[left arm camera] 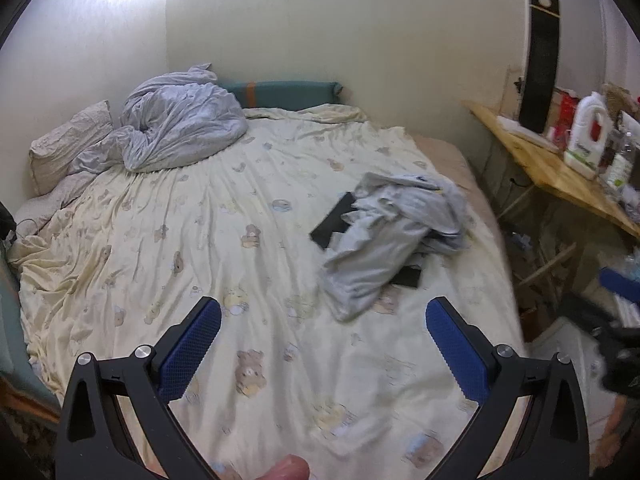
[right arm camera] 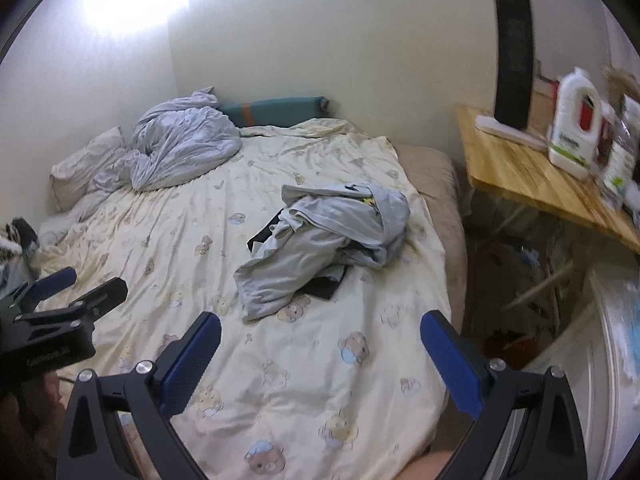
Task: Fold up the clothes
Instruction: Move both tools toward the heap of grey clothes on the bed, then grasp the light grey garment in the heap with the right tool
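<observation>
Grey garment (right arm camera: pixel 320 240), crumpled, on the right half of the bed (right arm camera: pixel 312 380), lying over a dark item (right arm camera: pixel 320 286). Left gripper (left arm camera: pixel 323 322) and right gripper (right arm camera: pixel 320 334) both near of the heap, apart from it, jaws wide, nothing held. Far left: bunched duvet (left arm camera: pixel 180 128), pillow (left arm camera: pixel 68 144). Right: wooden table (right arm camera: pixel 520 176) with white jug (right arm camera: pixel 574 120).

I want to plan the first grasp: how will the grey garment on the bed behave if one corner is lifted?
The grey garment lies crumpled in soft folds, so it will probably hang limp. It looks thin, likely light. The dark item beneath may drag along.
</observation>
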`<state>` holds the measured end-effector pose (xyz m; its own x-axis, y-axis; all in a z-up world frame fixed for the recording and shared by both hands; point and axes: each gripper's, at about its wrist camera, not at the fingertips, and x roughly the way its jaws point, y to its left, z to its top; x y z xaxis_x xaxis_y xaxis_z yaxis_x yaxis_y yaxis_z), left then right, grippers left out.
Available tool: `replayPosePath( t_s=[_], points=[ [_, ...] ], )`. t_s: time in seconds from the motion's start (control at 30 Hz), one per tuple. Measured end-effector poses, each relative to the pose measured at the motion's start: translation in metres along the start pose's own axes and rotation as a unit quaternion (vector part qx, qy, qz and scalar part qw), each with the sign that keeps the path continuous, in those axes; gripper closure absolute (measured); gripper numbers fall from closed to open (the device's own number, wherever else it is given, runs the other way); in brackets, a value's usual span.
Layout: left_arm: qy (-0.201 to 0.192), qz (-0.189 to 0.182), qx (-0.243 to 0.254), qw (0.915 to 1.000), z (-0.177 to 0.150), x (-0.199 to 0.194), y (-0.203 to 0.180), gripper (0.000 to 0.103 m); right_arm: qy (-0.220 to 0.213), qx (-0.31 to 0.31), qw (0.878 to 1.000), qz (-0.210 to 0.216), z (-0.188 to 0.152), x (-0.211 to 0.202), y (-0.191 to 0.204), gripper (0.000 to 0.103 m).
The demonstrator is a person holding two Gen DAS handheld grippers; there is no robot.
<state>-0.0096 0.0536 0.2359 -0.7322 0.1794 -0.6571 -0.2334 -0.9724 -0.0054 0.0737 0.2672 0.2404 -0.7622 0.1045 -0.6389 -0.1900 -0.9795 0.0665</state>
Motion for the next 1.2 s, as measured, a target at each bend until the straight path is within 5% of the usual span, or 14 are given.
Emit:
replayPosePath(
  t_s=[0.23,0.57,0.87,1.2],
  points=[
    [0.024,-0.026,-0.018,0.9992,-0.025,0.065,0.022,0.0,0.028,-0.019,0.999,0.003,0.006,0.049,0.022,0.003],
    [0.048,-0.057,-0.049,0.996,-0.031,0.092,0.039,0.0,0.075,-0.019,0.997,-0.004,-0.004,0.108,0.029,0.003],
    [0.061,-0.051,-0.057,0.9952,-0.034,0.102,0.049,0.0,0.076,-0.043,0.996,0.007,0.037,0.155,0.031,0.003],
    [0.066,-0.04,-0.046,0.9959,-0.035,0.108,0.044,0.0,0.103,-0.153,0.982,0.035,0.082,0.256,0.036,0.003]
  ],
)
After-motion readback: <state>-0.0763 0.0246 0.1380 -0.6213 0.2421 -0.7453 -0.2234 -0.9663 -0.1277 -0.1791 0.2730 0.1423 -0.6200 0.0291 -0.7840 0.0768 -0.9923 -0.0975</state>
